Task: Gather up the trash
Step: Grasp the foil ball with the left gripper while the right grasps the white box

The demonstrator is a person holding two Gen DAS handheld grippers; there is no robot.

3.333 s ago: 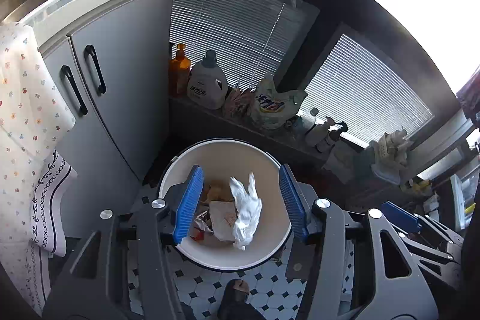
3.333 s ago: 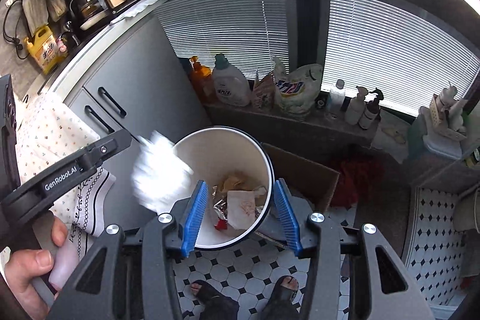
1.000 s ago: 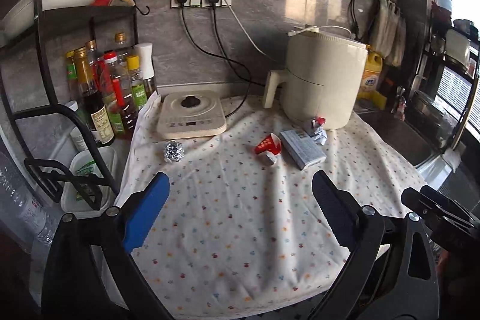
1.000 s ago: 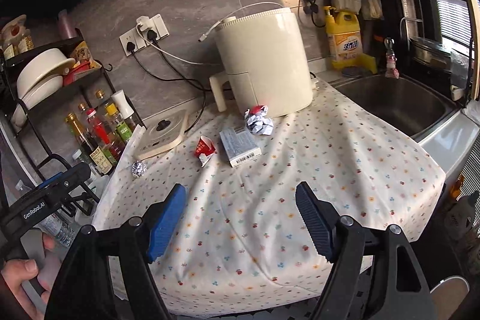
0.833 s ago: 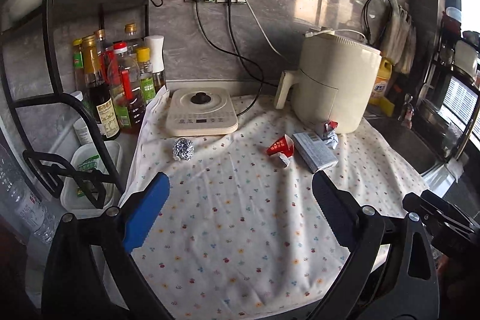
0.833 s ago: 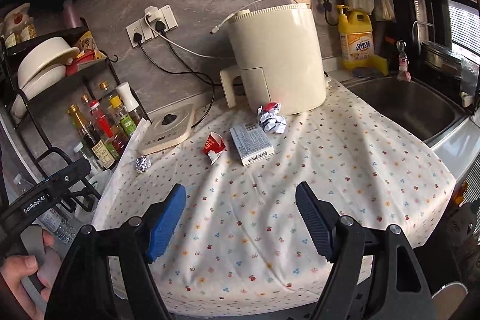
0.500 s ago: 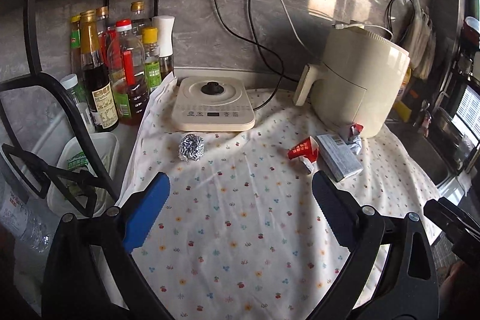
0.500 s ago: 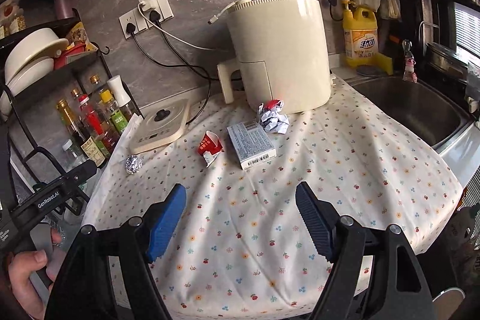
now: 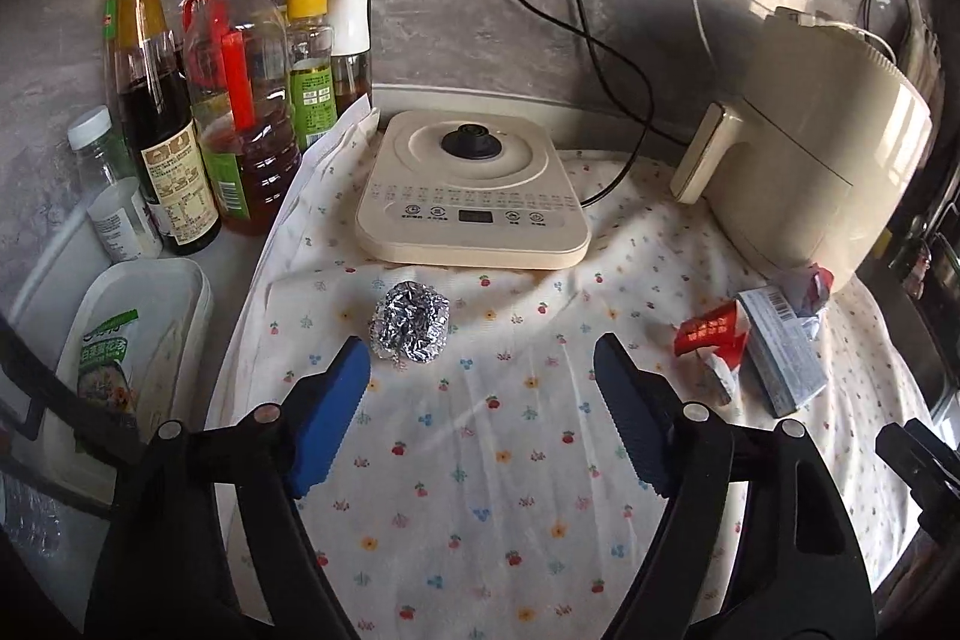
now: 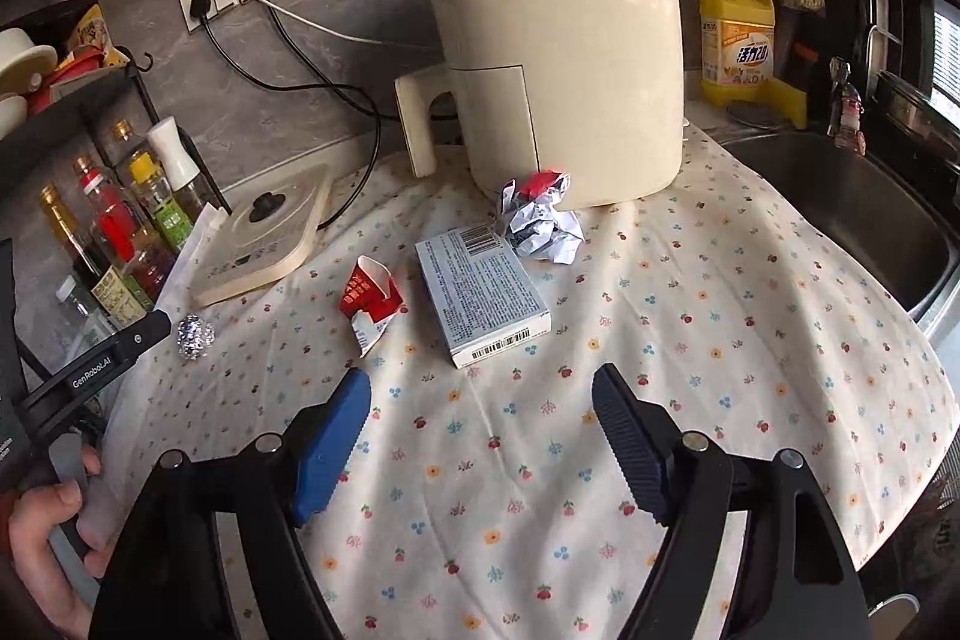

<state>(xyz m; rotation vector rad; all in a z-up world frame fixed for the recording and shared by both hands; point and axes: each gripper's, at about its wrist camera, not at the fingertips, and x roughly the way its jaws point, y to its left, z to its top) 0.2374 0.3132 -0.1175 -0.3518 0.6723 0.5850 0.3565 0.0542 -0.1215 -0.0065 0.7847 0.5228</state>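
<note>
Hovering above the tabletop (image 9: 480, 460), the left hand-held gripper (image 9: 480, 394), jaws just narrowing yet released, nears the foil ball (image 9: 412, 321) by its left edge; the right hand-held gripper (image 10: 480, 424) gapes empty before the box (image 10: 480, 295).

Near half of the cloth-covered counter (image 9: 480, 490) lies bare, open to either claw; far left, bottles (image 9: 240, 100) wall the edge; a hotplate (image 9: 474, 196) and air fryer (image 10: 558, 58) block the far side.
</note>
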